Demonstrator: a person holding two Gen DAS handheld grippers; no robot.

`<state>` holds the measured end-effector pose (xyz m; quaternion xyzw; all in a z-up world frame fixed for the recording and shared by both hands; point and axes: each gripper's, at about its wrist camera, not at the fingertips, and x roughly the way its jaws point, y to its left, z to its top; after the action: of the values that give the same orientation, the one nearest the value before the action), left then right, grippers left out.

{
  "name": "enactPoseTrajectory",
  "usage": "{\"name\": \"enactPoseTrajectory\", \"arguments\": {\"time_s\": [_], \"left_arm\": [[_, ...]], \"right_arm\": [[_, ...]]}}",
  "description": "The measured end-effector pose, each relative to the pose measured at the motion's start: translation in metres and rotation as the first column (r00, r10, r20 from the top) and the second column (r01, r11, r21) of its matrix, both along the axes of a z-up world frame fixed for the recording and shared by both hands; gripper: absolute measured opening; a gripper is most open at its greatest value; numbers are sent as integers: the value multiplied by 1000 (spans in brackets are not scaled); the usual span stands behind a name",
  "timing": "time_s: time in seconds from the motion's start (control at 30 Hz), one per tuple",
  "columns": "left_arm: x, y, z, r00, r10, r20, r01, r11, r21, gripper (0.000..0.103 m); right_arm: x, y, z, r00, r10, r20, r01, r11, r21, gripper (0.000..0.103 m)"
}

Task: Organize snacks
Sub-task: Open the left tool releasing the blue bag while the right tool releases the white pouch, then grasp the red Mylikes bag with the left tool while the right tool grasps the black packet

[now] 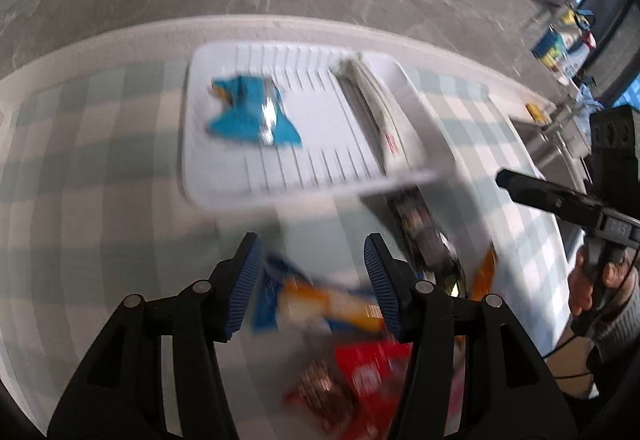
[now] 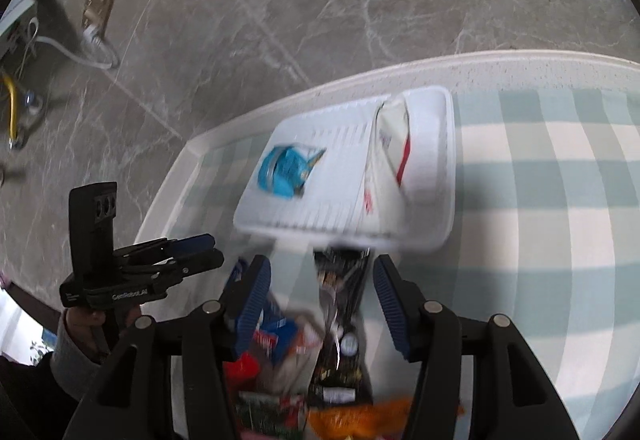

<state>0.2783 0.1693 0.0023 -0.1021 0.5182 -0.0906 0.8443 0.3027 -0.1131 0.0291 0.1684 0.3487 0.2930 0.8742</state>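
A white ribbed tray (image 1: 280,196) (image 2: 448,160) lies on the checked cloth. In it are a blue packet (image 1: 248,112) (image 2: 284,168) and a white packet (image 1: 372,100) (image 2: 388,144) leaning on its divider. Just in front of the tray sits a loose pile of snacks. My left gripper (image 1: 312,280) (image 2: 214,250) is open above a blurred blue-and-orange packet (image 1: 320,304), its pads clear of it. A red packet (image 1: 360,372) lies nearer. My right gripper (image 2: 322,304) (image 1: 516,186) is open over a black packet (image 2: 340,320) (image 1: 428,236), which lies between its fingers untouched.
The table has a pale raised edge (image 2: 240,116) with grey marble floor beyond. Orange (image 2: 360,416), red (image 2: 244,368) and blue (image 2: 276,324) packets crowd the near side. A hand (image 1: 592,280) holds the right gripper. Clutter (image 1: 560,44) stands far right.
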Motion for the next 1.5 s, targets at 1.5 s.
{"name": "enactPoseTrajectory", "arguments": {"time_s": [1.5], "left_arm": [[-87, -72, -56, 976, -115, -186, 112, 993, -24, 51]], "right_arm": [[5, 58, -66, 996, 72, -56, -85, 952, -295, 46]]}}
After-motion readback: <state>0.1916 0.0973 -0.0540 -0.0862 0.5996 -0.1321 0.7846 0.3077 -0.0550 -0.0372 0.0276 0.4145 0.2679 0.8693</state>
